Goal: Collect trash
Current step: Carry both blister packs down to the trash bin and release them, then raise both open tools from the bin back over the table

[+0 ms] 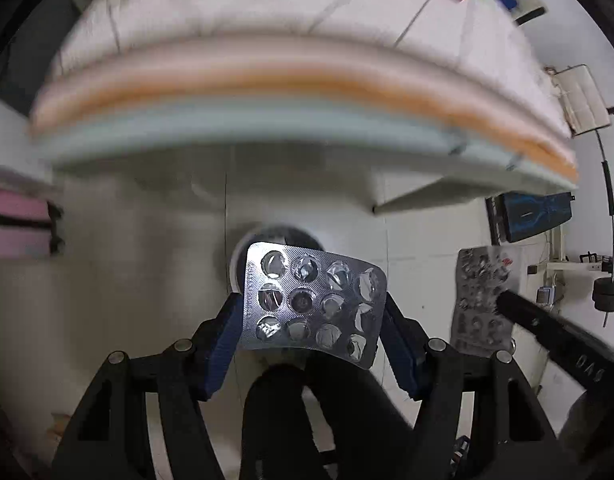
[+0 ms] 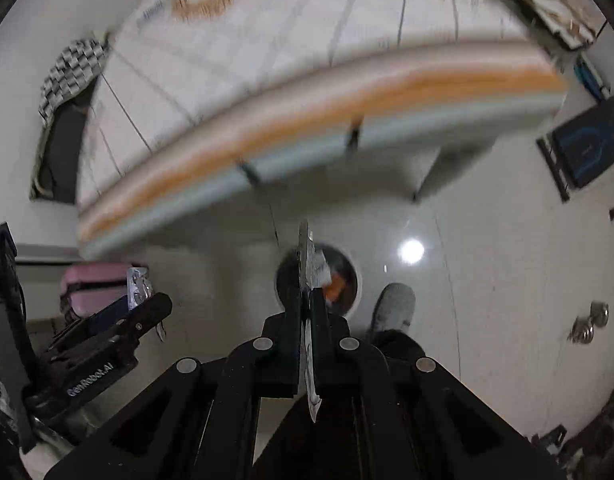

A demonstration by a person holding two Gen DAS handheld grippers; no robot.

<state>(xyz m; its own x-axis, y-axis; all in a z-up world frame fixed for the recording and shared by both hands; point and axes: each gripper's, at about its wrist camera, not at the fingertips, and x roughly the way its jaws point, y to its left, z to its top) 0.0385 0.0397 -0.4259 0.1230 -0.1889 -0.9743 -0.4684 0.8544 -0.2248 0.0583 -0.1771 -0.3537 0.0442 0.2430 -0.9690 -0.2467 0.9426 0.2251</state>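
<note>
Gripper [image 2: 59, 376] lettering, perhaps "GenRobot.AI"

Surface edge [image 1: 267, 92] smeared by motion blur in both views, items on top unreadable. Bin [image 2: 347, 280] mostly hidden behind blister pack [image 2: 311, 268], contents unclear, only an orange blur. Second blister pack [image 1: 481, 300] blurred, partly covered by right tongs [image 1: 547, 328]. Shoe [image 2: 395, 306] half hidden.

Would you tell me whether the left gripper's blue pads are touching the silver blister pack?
Touching. The left wrist view shows the blister pack spanning the left gripper, each blue pad pressed against one side edge.
</note>
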